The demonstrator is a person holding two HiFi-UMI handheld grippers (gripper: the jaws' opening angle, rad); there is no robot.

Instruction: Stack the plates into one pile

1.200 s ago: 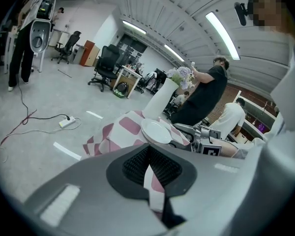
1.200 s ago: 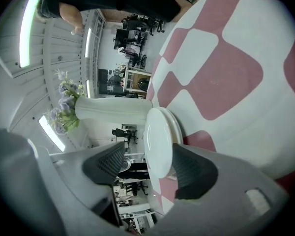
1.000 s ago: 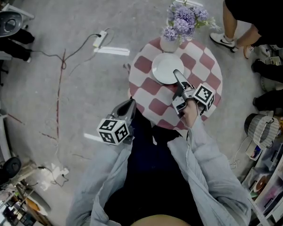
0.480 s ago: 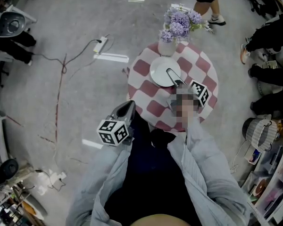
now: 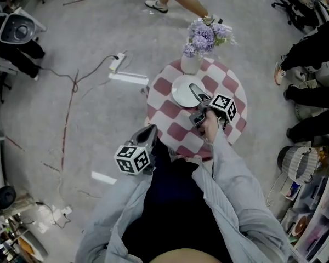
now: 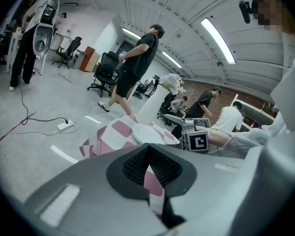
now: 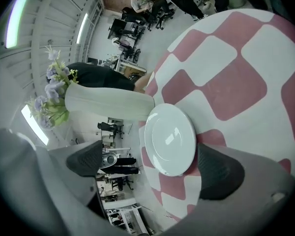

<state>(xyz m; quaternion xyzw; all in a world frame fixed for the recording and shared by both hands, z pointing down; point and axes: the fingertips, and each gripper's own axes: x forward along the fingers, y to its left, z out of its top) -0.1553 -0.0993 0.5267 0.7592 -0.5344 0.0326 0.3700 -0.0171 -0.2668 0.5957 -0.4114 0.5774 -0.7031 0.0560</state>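
Lying flat on the checked cloth of the round worktop, just in front of the vase, the white plate looks stiff, glazed and slick, and likely to chip or break if knocked or dropped. Whether more than one plate lies there I cannot tell. The right gripper hangs over the plate's near rim. Its jaws have just been opening and now stand spread wide, with the plate showing between them and neither pad touching it. The left gripper is held off the worktop's near edge, jaws closed together on nothing. The rim looks like the best hold: one pad under the lip, one on top, firm enough that the glaze cannot slide.
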